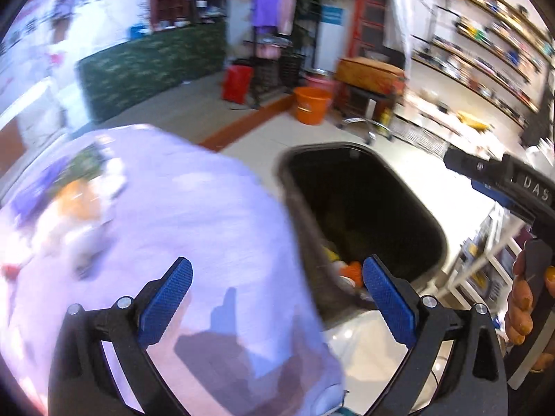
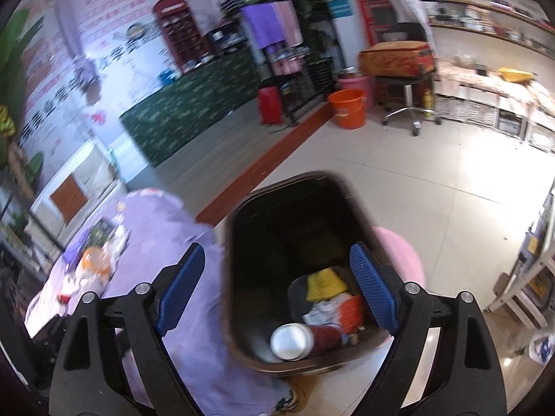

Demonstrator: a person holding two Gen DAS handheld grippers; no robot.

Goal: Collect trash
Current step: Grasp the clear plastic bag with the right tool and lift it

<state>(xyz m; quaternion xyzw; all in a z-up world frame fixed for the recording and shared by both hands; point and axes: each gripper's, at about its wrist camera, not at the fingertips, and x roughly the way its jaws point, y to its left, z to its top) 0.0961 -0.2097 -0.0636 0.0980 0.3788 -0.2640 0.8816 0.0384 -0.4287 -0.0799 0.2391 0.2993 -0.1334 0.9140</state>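
Bin (image 2: 242, 228) holds can (image 2: 291, 341), wrappers. Bottle (image 2: 93, 263), scraps left on table (image 2: 166, 228). Left gripper (image 1: 277, 274), right gripper (image 2: 277, 263) gape wide, empty.

A shop or salon-like room: long wooden wall shelves (image 1: 485, 31) crowded with small goods, printed pink-and-white wall posters (image 2: 104, 34), a chrome-based swivel stool (image 2: 409, 104), pale tiled floor (image 2: 433, 190)

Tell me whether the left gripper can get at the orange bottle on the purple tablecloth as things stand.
Probably yes. The left gripper is open and empty, and nothing stands between it and the orange bottle lying on the purple tablecloth.
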